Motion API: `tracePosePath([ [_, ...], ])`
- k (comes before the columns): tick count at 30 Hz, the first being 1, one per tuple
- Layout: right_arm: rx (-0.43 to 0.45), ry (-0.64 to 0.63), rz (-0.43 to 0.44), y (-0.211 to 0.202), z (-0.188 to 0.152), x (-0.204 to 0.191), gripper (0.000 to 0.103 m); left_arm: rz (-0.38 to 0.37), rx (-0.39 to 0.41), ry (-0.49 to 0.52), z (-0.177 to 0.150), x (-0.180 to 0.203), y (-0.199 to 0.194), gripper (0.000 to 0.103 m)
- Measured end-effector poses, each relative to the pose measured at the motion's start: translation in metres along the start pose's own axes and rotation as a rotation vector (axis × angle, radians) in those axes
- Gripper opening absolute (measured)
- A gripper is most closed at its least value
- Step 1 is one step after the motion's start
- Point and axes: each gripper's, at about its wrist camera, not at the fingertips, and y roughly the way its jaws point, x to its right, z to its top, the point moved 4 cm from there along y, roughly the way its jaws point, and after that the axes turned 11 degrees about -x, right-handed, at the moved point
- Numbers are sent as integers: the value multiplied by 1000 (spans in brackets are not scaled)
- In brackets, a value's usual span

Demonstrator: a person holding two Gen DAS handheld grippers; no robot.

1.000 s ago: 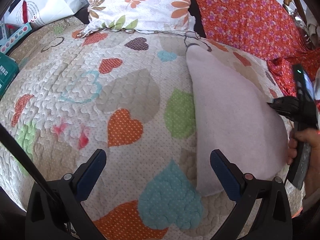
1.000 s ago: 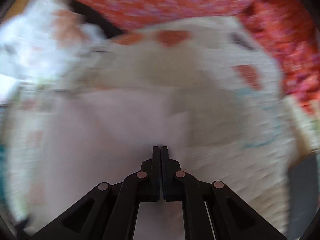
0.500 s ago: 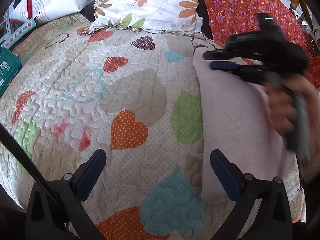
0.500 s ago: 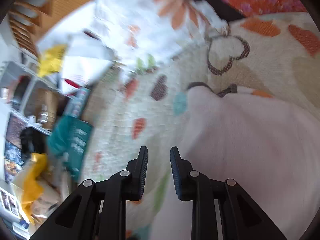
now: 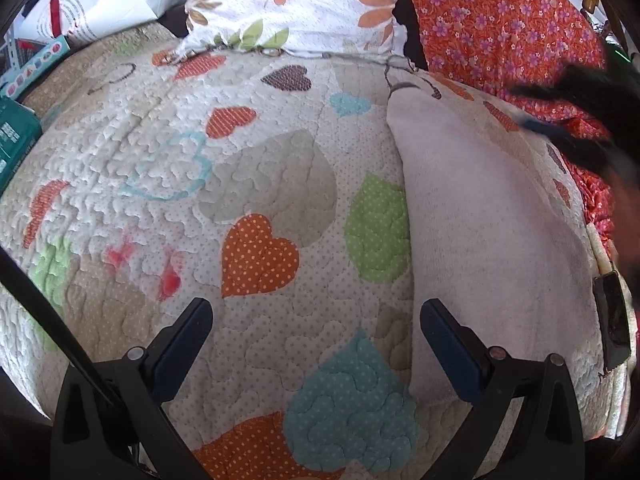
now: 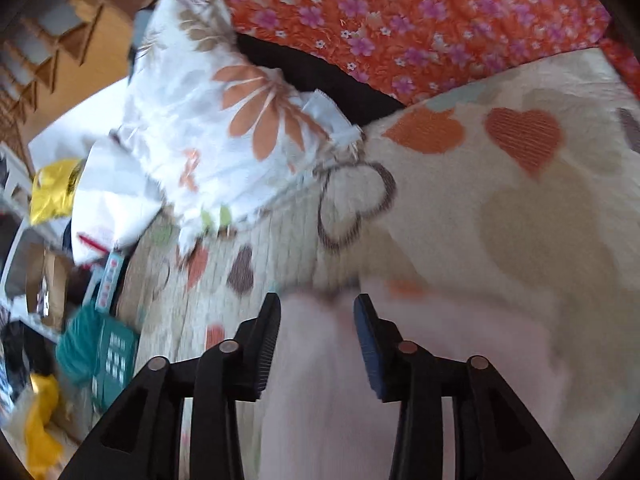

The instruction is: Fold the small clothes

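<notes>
A pale pink folded garment lies flat on the heart-patterned quilt, at the right of the left wrist view. My left gripper is open and empty, low over the quilt, its right finger at the garment's near left edge. My right gripper is open and empty above the garment's far end. It shows blurred at the right edge of the left wrist view.
A white floral pillow and an orange floral cushion lie at the back of the bed. A teal box and a white bag are at the left. A black phone lies at the quilt's right edge.
My right gripper went from shut to open and swung across the garment toward its far end. The left gripper stayed open and almost still.
</notes>
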Motion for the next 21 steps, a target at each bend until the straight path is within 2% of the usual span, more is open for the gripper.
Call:
tracePosePath([
  [1,0,-12,-29,-10,-14,-3,46,15,20,3,-1,1,-3,103],
  [4,25,-52,-209,-39,-69,0,56,55,80,22,-6,3,-12,103],
  [8,15,-85,-383,-55,-148,11,57,139,178,79,-14,13,-31,103],
  [10,9,-96,-450,-55,-176,16,57,165,203,103,-18,21,-47,103],
  [15,81,-127,-500,-54,-220,22,58,175,200,110,-35,36,-69,103],
  [17,105,-117,-520,-54,-223,20,58,187,177,141,-44,46,-73,103],
  [19,128,-112,-489,-58,-221,16,58,206,175,167,-50,54,-76,103],
  [21,166,-127,-491,-65,-220,12,66,223,180,191,-55,62,-81,103],
])
